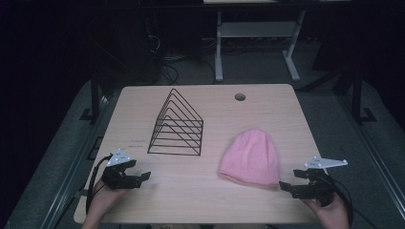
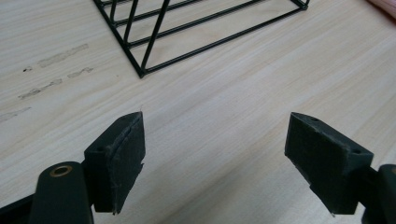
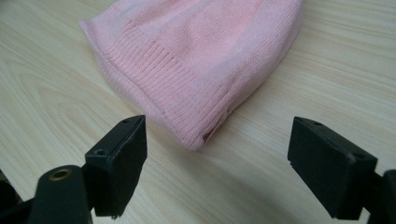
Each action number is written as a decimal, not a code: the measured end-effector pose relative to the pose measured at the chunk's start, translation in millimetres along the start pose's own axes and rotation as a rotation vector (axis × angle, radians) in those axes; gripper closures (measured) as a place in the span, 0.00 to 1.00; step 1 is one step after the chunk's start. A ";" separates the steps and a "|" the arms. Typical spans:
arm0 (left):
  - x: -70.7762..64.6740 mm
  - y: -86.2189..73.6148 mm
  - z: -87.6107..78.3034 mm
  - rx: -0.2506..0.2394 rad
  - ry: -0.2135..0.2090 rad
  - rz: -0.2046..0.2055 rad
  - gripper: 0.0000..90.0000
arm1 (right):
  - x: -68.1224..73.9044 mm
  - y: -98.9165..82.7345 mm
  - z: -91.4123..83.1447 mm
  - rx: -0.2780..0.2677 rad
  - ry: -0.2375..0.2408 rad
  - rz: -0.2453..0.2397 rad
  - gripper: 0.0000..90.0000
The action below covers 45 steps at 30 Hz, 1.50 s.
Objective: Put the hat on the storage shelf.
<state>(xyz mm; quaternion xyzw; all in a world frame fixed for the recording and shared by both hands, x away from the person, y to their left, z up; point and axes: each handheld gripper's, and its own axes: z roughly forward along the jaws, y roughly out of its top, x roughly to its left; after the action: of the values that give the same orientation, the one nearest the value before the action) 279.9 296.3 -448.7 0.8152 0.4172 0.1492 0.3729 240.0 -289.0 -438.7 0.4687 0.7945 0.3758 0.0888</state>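
In the high view a pink knit hat point(image 1: 250, 158) lies flat on the wooden table point(image 1: 200, 200), just beside the right gripper point(image 1: 286, 187) and well apart from the left gripper point(image 1: 142, 177), with a black wire rack point(image 1: 176, 125) standing between hat and left gripper. The left gripper view shows its jaws spread wide over bare wood, the rack's corner point(image 2: 142, 72) ahead. The right gripper view shows jaws spread, empty, the hat's ribbed brim point(image 3: 177, 102) lying just ahead of them.

table point(image 1: 200, 191): light wood-grain top, round cable hole point(image 1: 240, 97) near far edge | floor point(image 1: 267, 71): grey, cables trailing beyond the table | furniture: white-legged desk frame point(image 1: 255, 43) stood behind; dark metal rails point(image 1: 71, 167) flanked both sides | light: dim, room's edges lay in deep shadow
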 end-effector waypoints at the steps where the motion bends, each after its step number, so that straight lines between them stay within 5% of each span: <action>1: 0.3 0.1 0.6 0.005 -0.002 -0.003 0.23 | 0.2 0.4 0.6 0.006 -0.001 -0.005 0.22; 11: -6.9 1.6 -0.3 0.000 -0.020 0.016 0.22 | 3.9 15.0 -1.0 0.012 0.012 -0.015 0.19; 18: -8.1 1.1 -0.1 0.007 -0.017 0.028 0.22 | 1.7 47.6 -10.5 -0.009 0.014 -0.041 0.19; 22: -7.2 1.0 1.2 -0.012 -0.016 0.000 0.22 | -3.9 66.3 -10.4 -0.003 0.009 -0.050 0.19; 38: -3.2 0.5 -1.0 0.002 -0.010 0.012 0.23 | -25.9 123.1 25.3 0.130 0.030 -0.053 0.19; 45: -1.4 -0.5 -1.9 0.001 -0.008 0.004 0.23 | -40.8 138.4 40.7 0.143 0.049 -0.019 0.19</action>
<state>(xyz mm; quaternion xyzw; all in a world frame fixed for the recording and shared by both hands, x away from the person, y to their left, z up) 277.7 296.3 -447.7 0.8170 0.4141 0.1463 0.3737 376.2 -262.7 -381.7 0.4569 0.8257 0.3286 0.0396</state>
